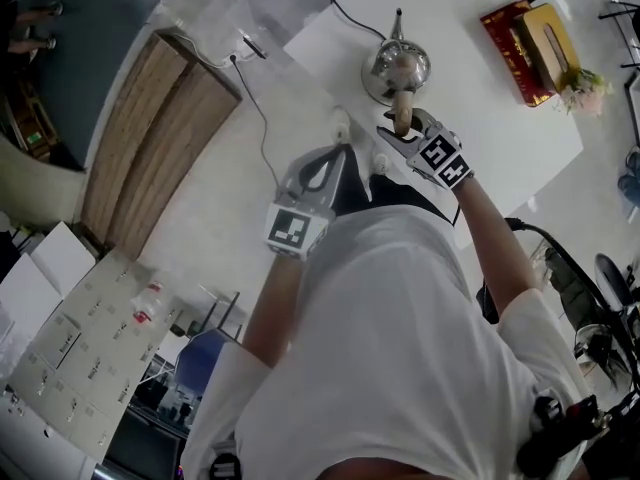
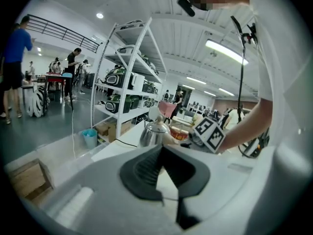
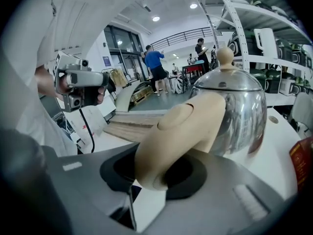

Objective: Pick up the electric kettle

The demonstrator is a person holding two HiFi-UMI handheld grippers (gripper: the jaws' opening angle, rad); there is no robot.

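Note:
The electric kettle [image 1: 397, 66] is shiny steel with a beige handle [image 1: 402, 108] and stands on the white table [image 1: 500, 138]. In the right gripper view the kettle [image 3: 230, 111] fills the right side, and its handle [image 3: 181, 136] lies between the dark pads. My right gripper [image 1: 400, 128] [image 3: 159, 171] is shut on that handle. My left gripper [image 1: 340, 150] [image 2: 161, 148] hovers near the table's left corner, short of the kettle [image 2: 152, 133], its tips together and nothing in them.
A red and yellow box [image 1: 525, 48] and a small bunch of flowers [image 1: 585, 88] sit at the table's far right. A black cable [image 1: 262, 118] runs off the left edge past a wooden board [image 1: 150, 138]. A white shelf rack [image 2: 127, 82] stands behind.

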